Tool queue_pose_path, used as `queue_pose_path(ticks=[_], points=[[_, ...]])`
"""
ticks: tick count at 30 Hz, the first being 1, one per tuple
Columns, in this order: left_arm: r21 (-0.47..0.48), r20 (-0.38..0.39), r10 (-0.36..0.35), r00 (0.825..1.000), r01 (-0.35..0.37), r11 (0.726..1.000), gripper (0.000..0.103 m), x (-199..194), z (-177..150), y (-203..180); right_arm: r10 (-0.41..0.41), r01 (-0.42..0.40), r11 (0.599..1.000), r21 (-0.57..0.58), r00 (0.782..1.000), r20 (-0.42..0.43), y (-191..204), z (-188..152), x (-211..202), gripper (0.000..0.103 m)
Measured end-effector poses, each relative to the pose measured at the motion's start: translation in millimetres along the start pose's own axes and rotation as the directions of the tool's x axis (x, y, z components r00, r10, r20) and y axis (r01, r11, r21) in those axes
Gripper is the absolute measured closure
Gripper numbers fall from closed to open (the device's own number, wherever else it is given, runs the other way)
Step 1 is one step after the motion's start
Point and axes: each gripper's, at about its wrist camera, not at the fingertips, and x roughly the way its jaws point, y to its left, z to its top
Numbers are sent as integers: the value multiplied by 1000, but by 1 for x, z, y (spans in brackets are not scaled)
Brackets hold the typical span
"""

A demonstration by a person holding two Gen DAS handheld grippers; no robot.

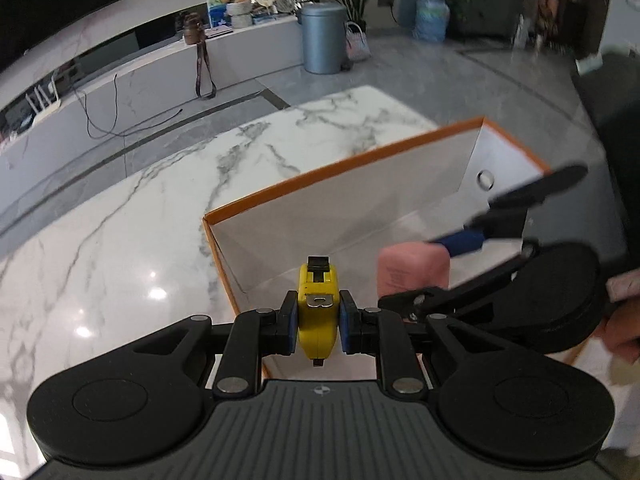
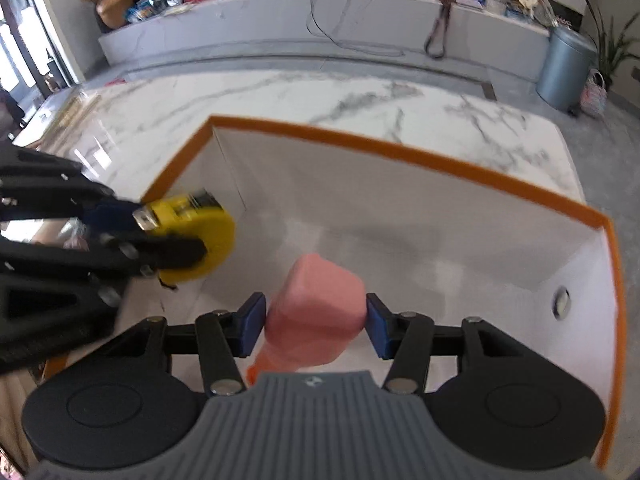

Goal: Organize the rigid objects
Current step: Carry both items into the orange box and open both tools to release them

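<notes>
My left gripper [image 1: 318, 320] is shut on a yellow tape measure [image 1: 317, 312], held over the near left corner of an orange-rimmed white box [image 1: 340, 160]. The tape measure also shows in the right wrist view [image 2: 196, 240], in the left gripper [image 2: 160, 236]. My right gripper [image 2: 316, 326] is shut on a pink rectangular object [image 2: 320, 312], held above the box [image 2: 400, 152] interior. The pink object [image 1: 412, 272] and the right gripper [image 1: 456, 268] also show in the left wrist view. The box floor looks bare.
The box stands on a white marble table [image 1: 160, 220]. Beyond it are a grey floor, a low white bench with clutter [image 1: 240, 12], a grey bin [image 1: 322, 38] and plants. A round hole [image 2: 562, 300] is in the box's right wall.
</notes>
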Motion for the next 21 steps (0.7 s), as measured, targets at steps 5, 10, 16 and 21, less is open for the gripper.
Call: queue_pose_path(ticks=[5, 10, 16, 21], points=[[53, -12, 69, 998, -69, 996, 81, 9, -1, 0, 18, -18, 1000, -16, 1000, -4, -1, 10, 13, 50], [85, 3, 127, 992, -127, 988, 81, 11, 1, -4, 23, -23, 999, 23, 1000, -15, -4, 14, 21, 51], [69, 8, 128, 992, -129, 989, 80, 9, -2, -3, 24, -22, 998, 63, 999, -34, -3, 13, 28, 54], [36, 10, 121, 993, -122, 992, 78, 6, -1, 1, 26, -23, 997, 71, 999, -45, 2, 12, 28, 63]])
